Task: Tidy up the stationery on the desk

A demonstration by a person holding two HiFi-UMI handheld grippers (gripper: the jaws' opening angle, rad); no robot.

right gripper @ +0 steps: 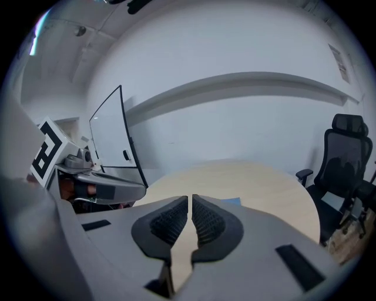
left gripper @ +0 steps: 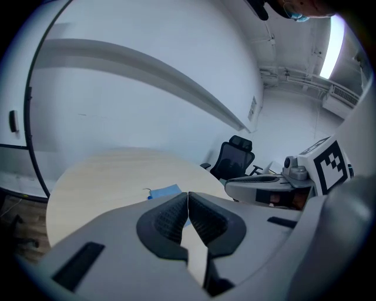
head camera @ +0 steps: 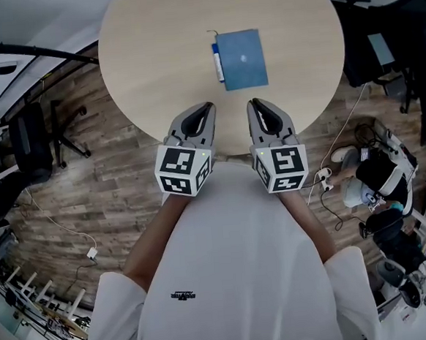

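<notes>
Head view, looking steeply down on a round wooden table [head camera: 153, 60]. My left gripper [head camera: 205, 109] and right gripper [head camera: 256, 105] sit side by side at lower centre, over the table's near edge. Each has its jaws pressed together with nothing between them.

The only stationery I can see is a blue notebook [head camera: 242, 58], lying flat at upper centre of the frame. It is well apart from both grippers and nearer the right one. A thin dark-blue strip [head camera: 218, 61] lies along its left edge, possibly a pen, though it is too small for me to be sure.

I see two risks. If I reach in with the jaws closed, they would shove the flat notebook across the smooth top instead of gripping it. The strip, if loose, could be knocked away.
</notes>
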